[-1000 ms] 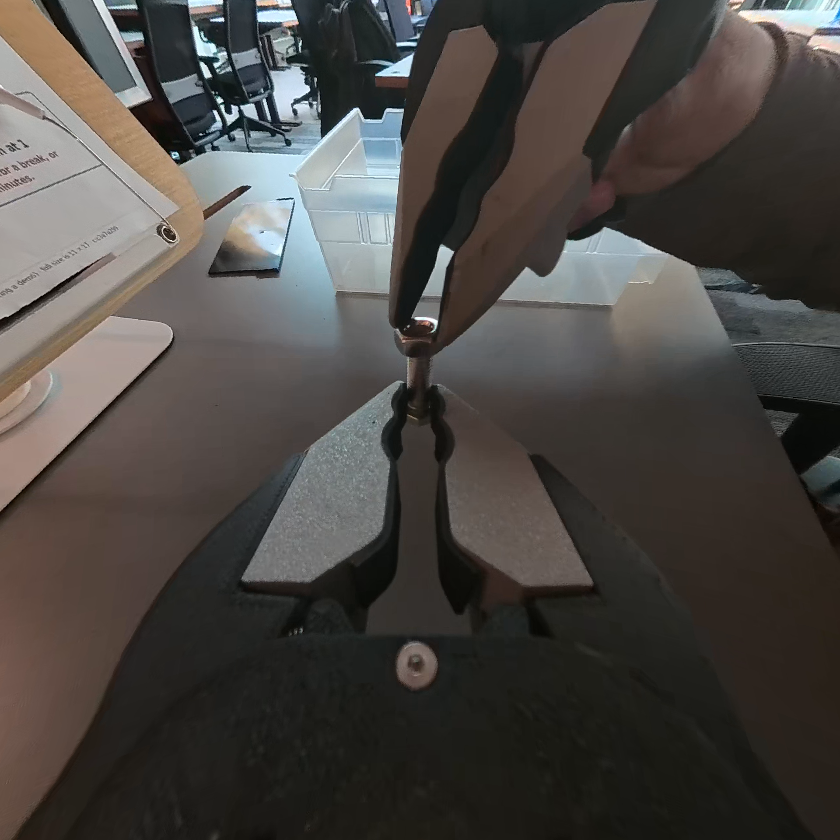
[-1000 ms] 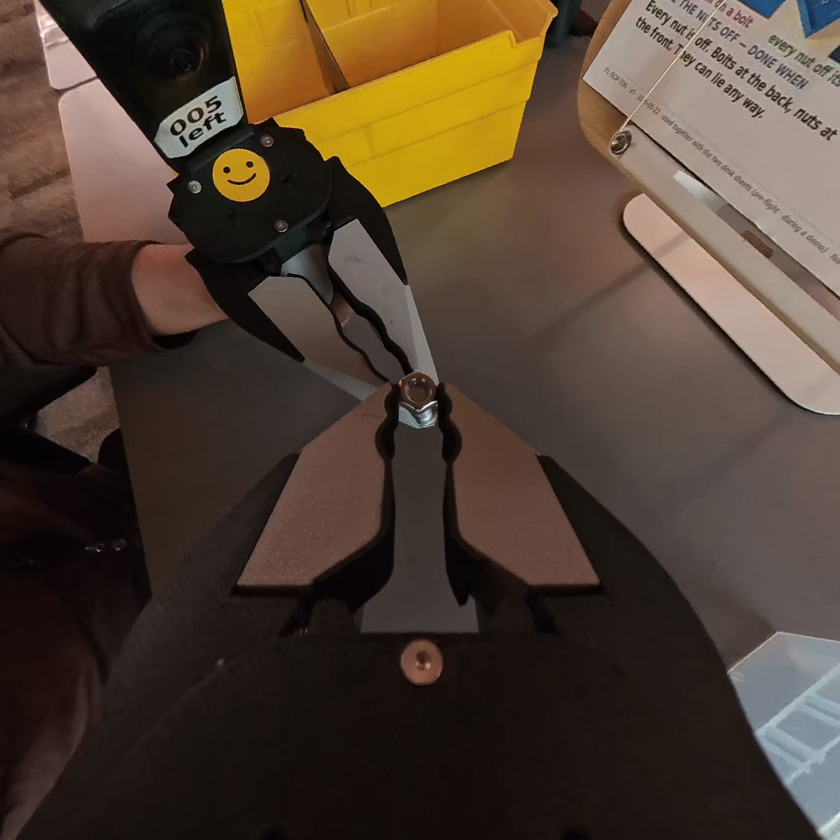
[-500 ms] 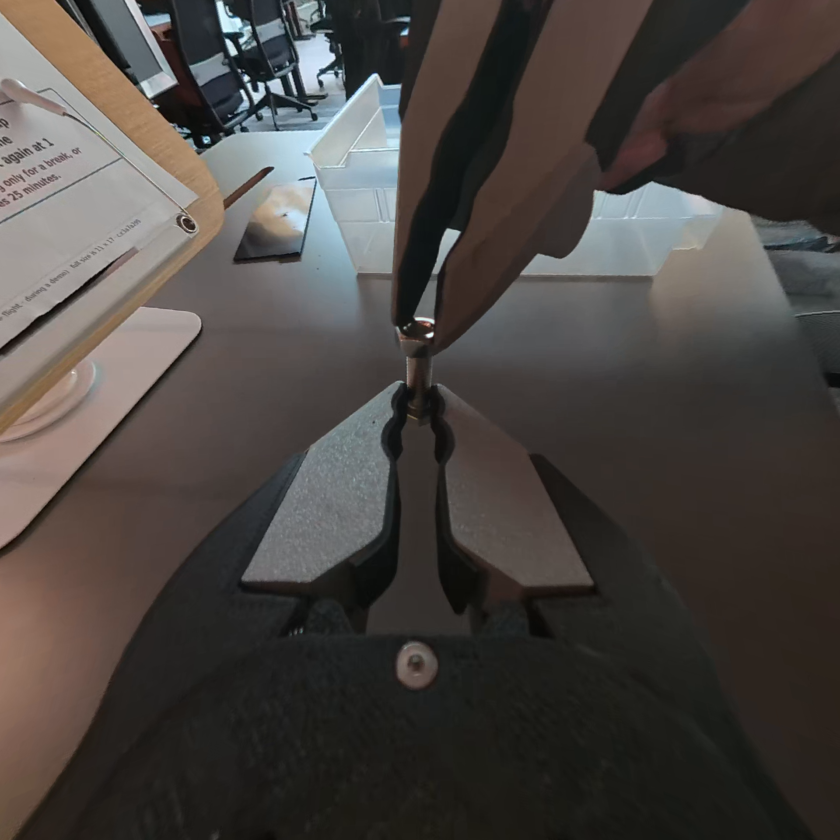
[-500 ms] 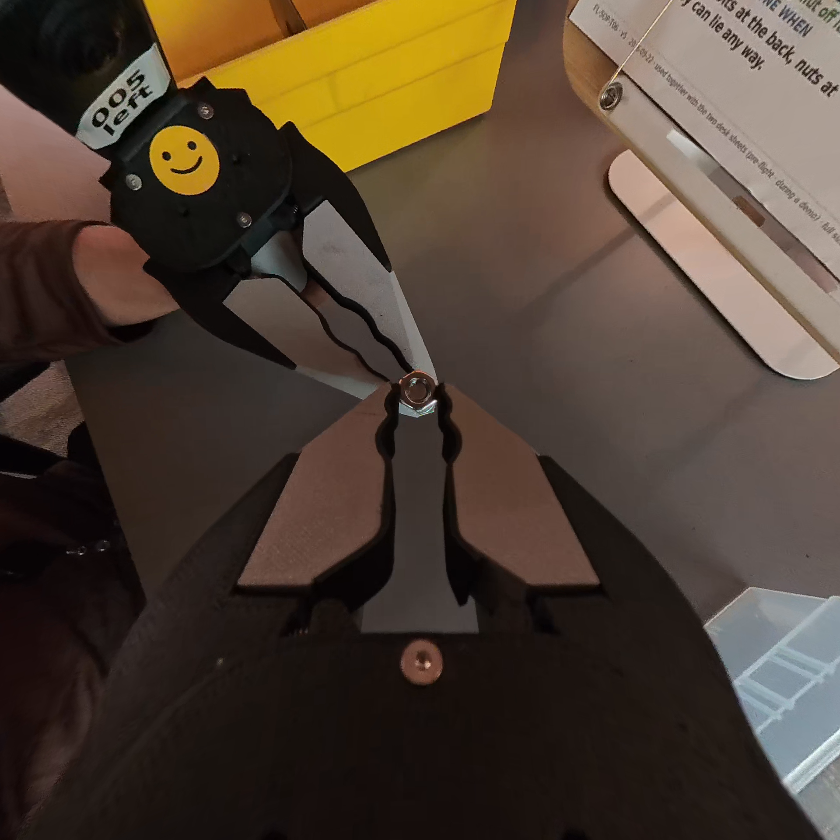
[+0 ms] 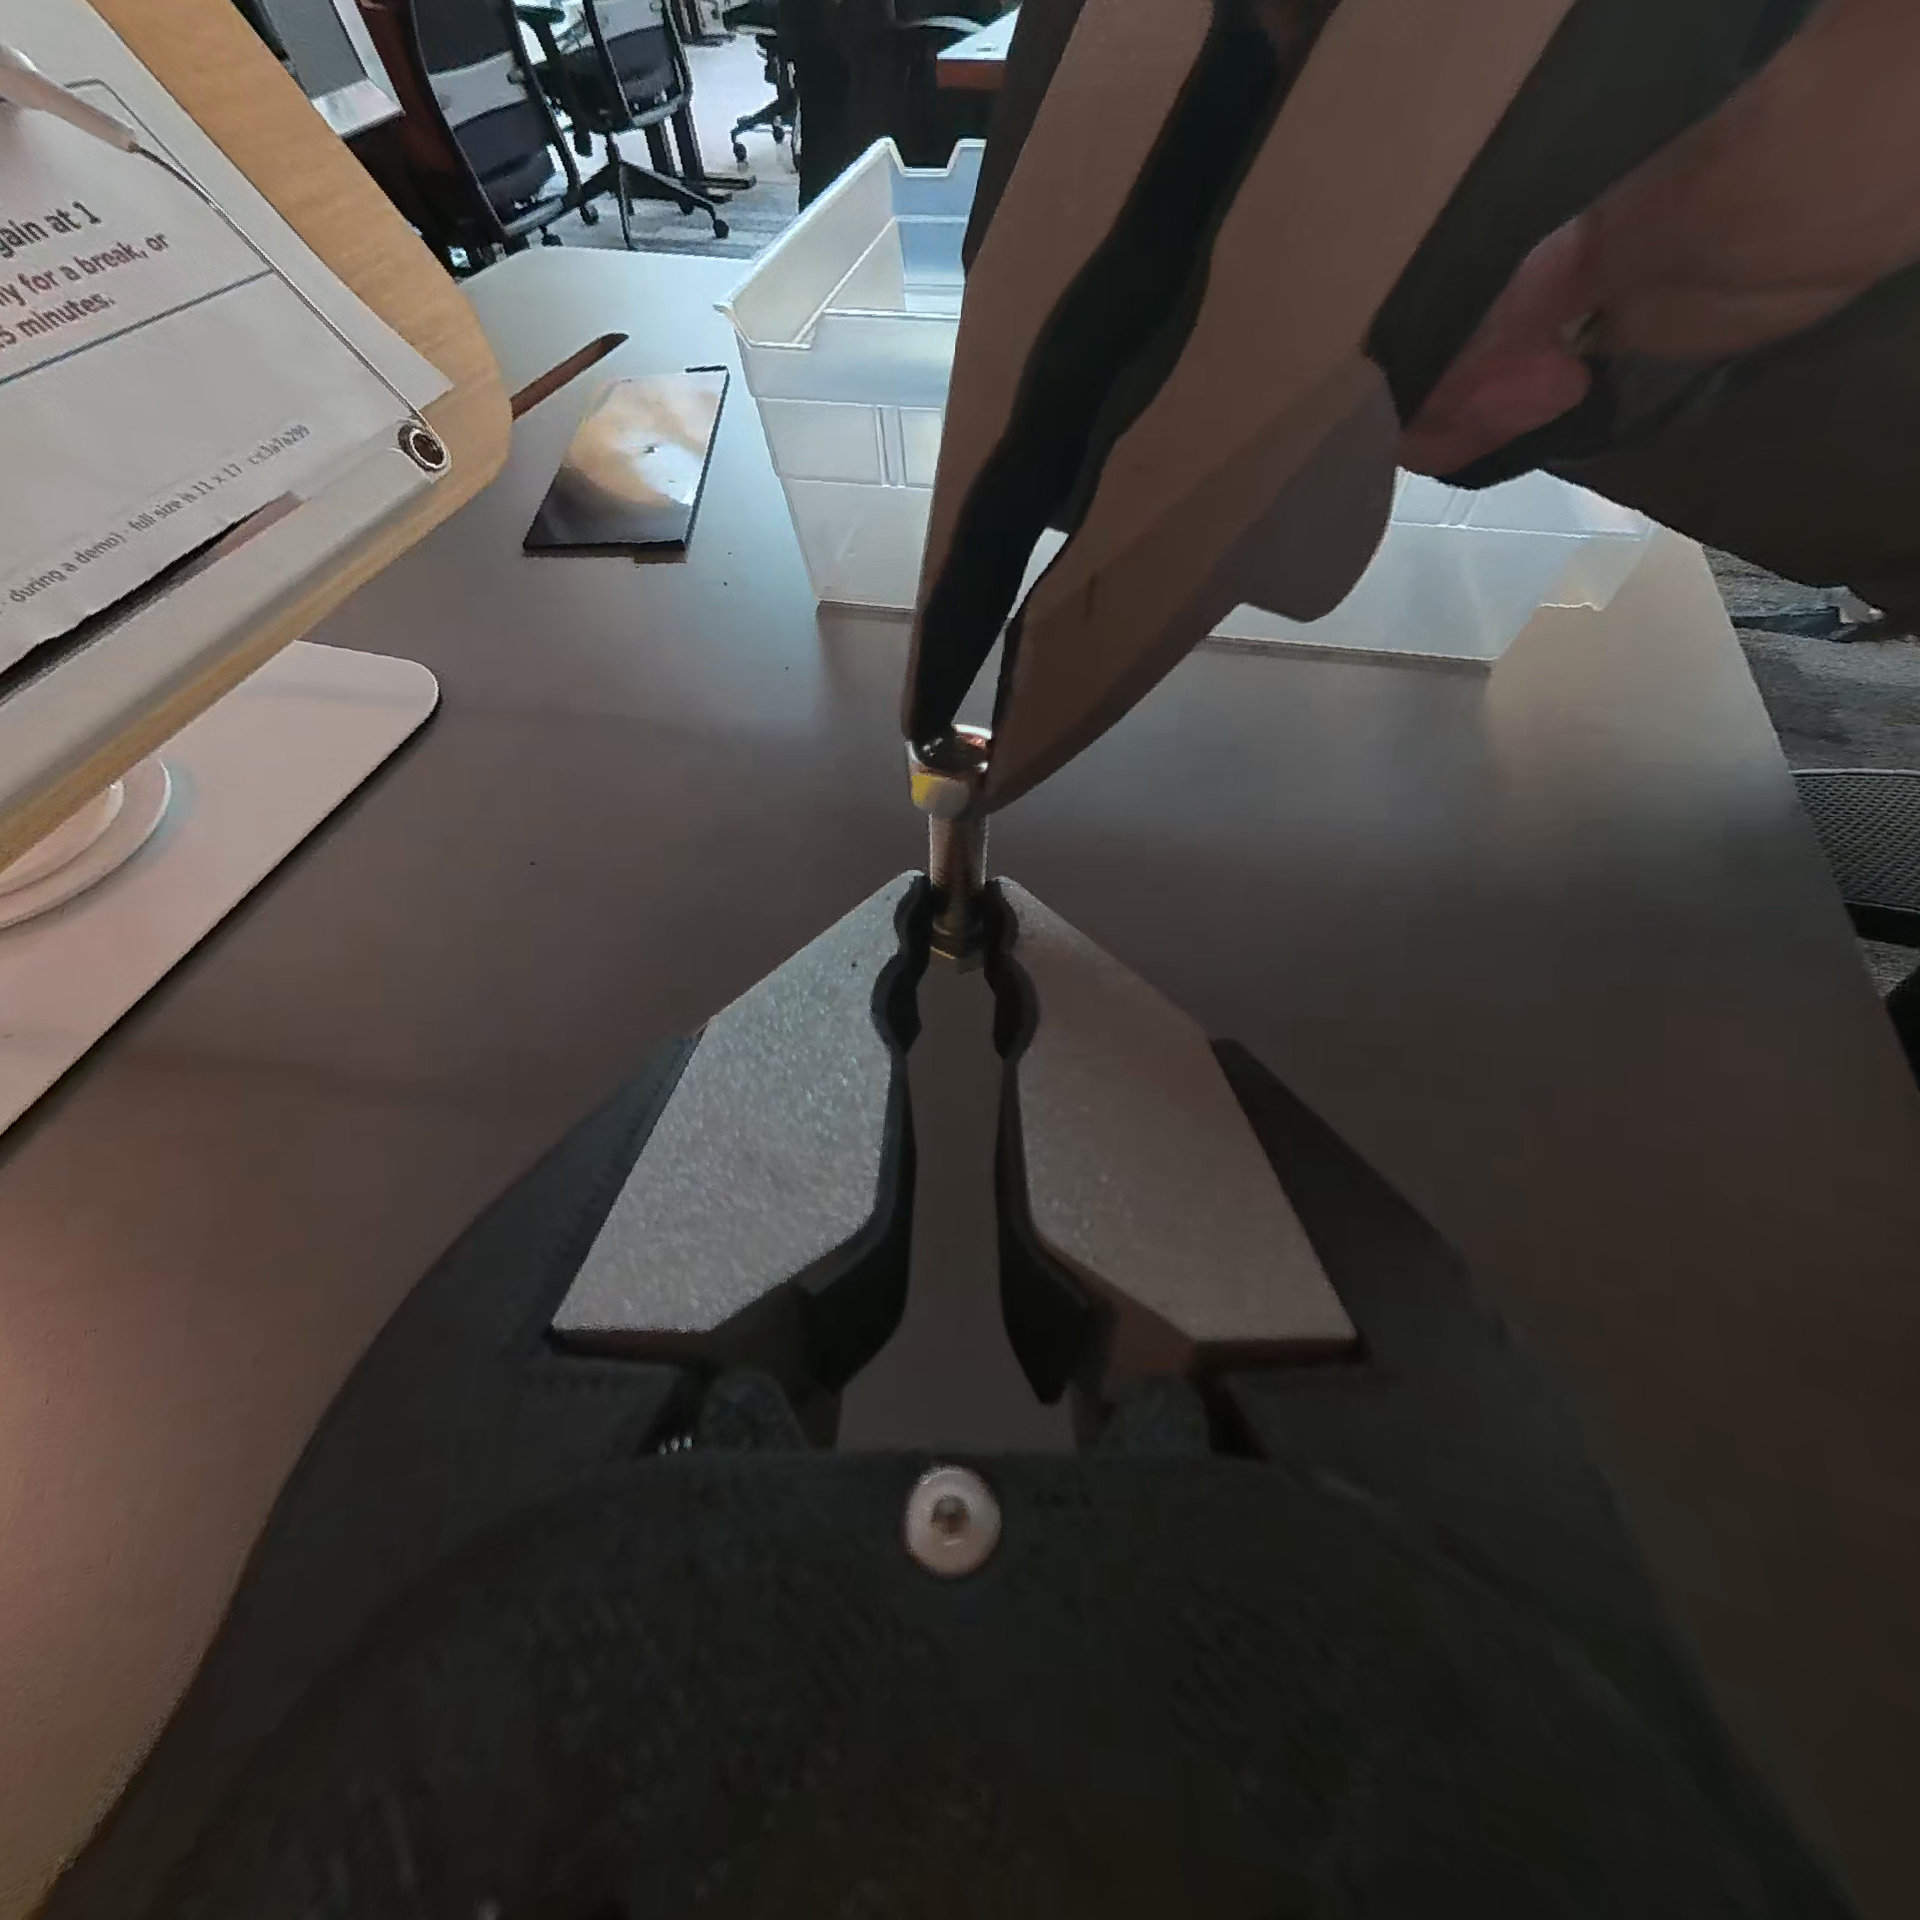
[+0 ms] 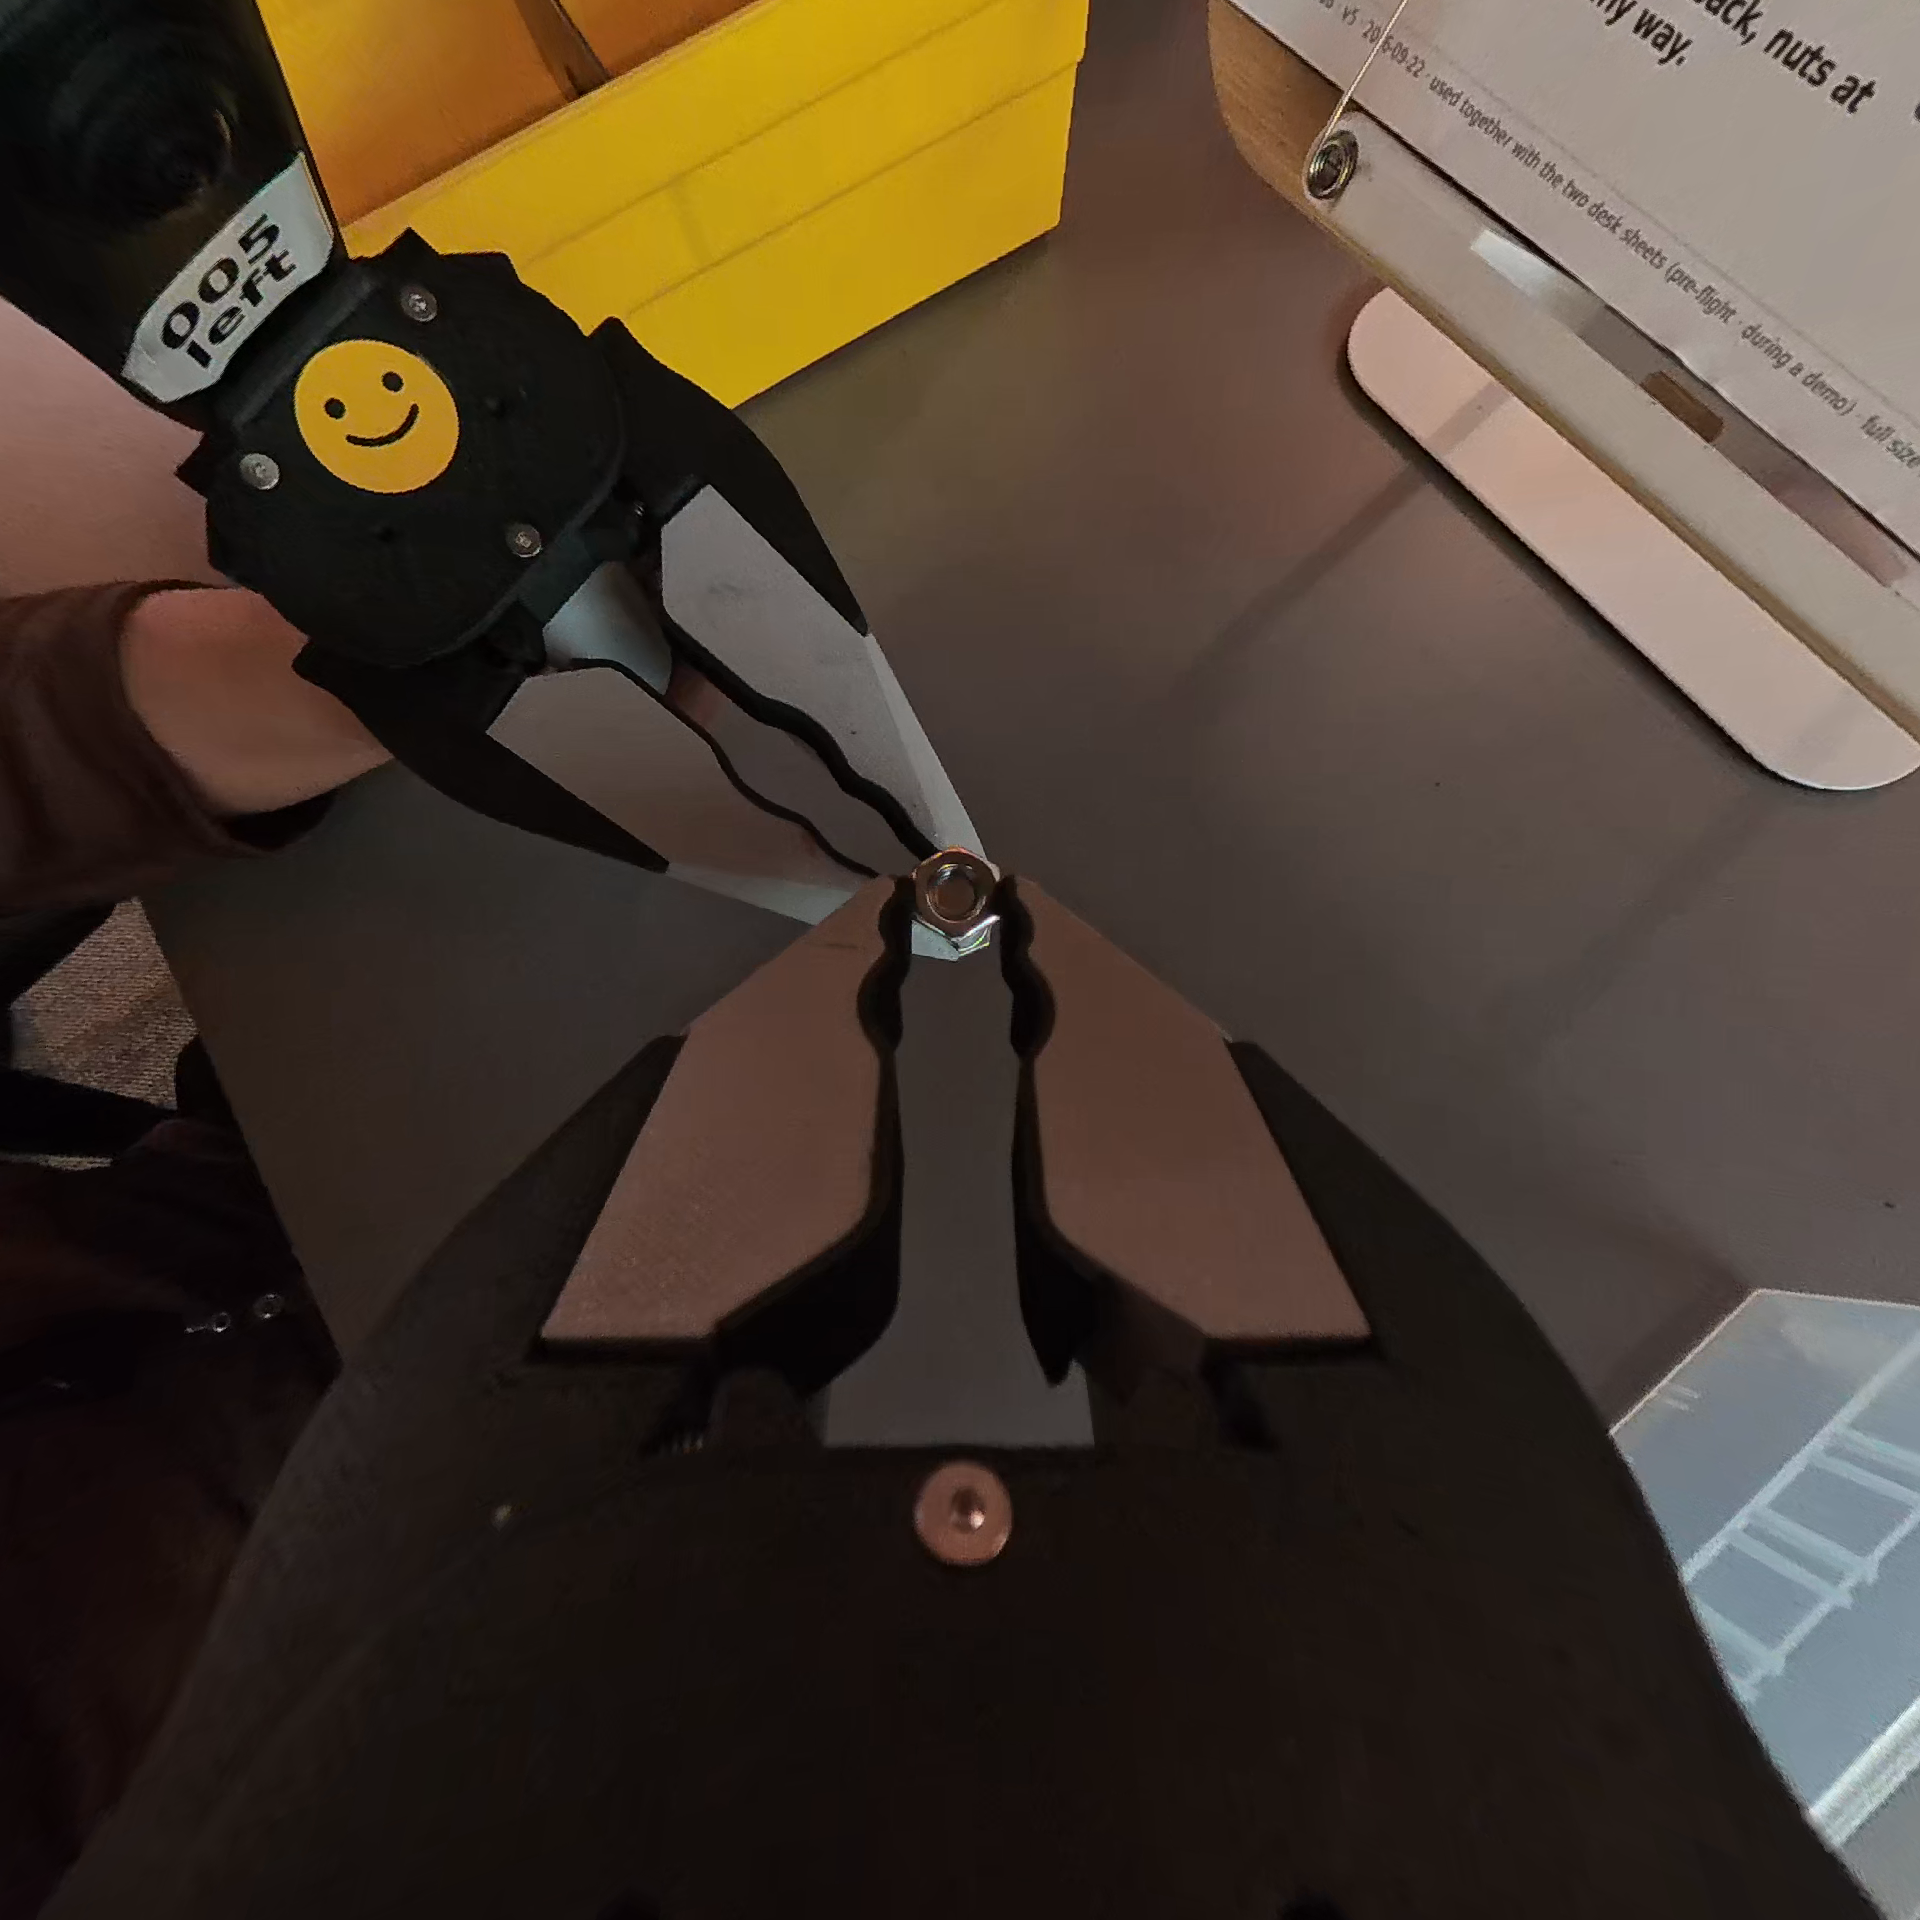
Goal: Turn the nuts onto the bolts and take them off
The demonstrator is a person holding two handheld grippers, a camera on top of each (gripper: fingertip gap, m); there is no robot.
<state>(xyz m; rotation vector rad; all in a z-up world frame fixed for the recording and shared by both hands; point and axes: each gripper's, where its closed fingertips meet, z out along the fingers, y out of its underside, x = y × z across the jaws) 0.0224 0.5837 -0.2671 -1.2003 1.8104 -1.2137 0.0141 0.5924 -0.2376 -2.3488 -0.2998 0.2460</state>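
One bolt [image 5: 951,883], one nut [image 5: 940,774]. Left gripper [image 5: 954,930] clenches the bolt, axis toward 12 o'clock, probably upright; right gripper [image 6: 954,914] grasps the nut.

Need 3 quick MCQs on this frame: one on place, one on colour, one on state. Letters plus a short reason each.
1. Where on the bolt does the nut sit?
A. At the top end, away from the left gripper
B. Down against the left gripper's fingertips
C. Off the bolt, on the table

2. What colour is the bin behind the left gripper in the right wrist view?
A. Blue
B. Yellow
C. Red

3. What state is the right gripper in?
A. Wide open above the table
B. Shut on nothing
C. Shut on the nut

Key: 1 A, the left wrist view shows bare shank between the nut and the left gripper's fingertips. 2 B, the bin's walls are plainly yellow. 3 C, its fingertips press the nut's sides in the right wrist view.
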